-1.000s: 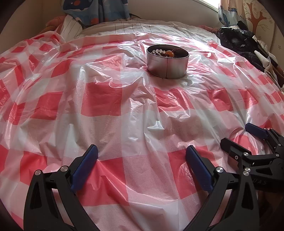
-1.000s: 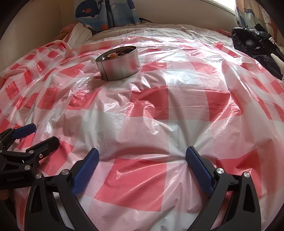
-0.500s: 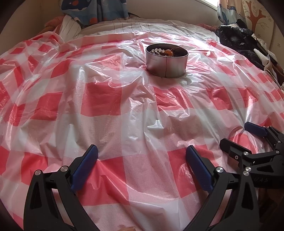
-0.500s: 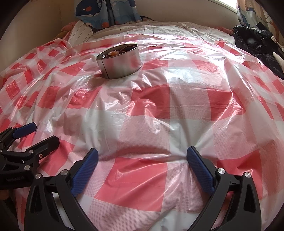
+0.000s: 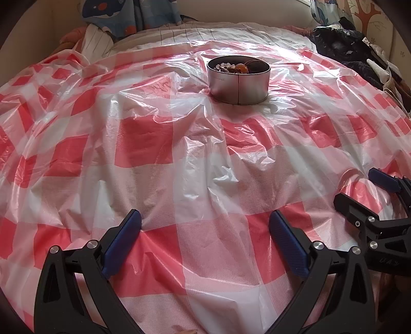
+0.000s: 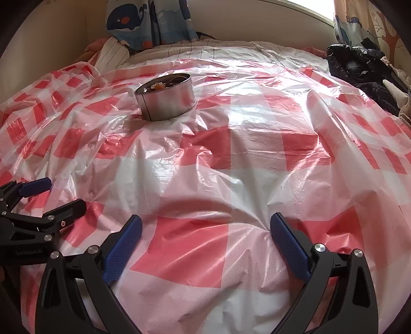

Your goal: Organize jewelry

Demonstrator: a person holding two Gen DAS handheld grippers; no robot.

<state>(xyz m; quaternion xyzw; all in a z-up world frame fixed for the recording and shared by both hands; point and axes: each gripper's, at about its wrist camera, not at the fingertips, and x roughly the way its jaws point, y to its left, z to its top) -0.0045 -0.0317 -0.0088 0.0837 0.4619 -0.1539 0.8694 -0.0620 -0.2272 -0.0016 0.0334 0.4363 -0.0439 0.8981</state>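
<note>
Grippers, left (image 5: 205, 222) and right (image 6: 206, 226), rest spread wide and empty at the bottom of frame on a red-checked sheet (image 5: 143, 144). Tin (image 5: 239, 79) of jewelry (image 5: 236, 68) sits upper centre, well apart.

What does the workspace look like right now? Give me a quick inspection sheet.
Surface: red and white checked plastic sheet, wrinkled, spread over a bed.
Job's things: round metal tin standing upright on the sheet, open top, holding the jewelry (beads, an amber piece).
Clutter: nothing seen loose on the sheet.
Grippers: left tool open, empty, low over the near sheet; right tool open, empty, beside it.
Cables: nothing seen.
Surroundings: dark clothing pile at far right, whale-print curtain and striped bedding behind.
</note>
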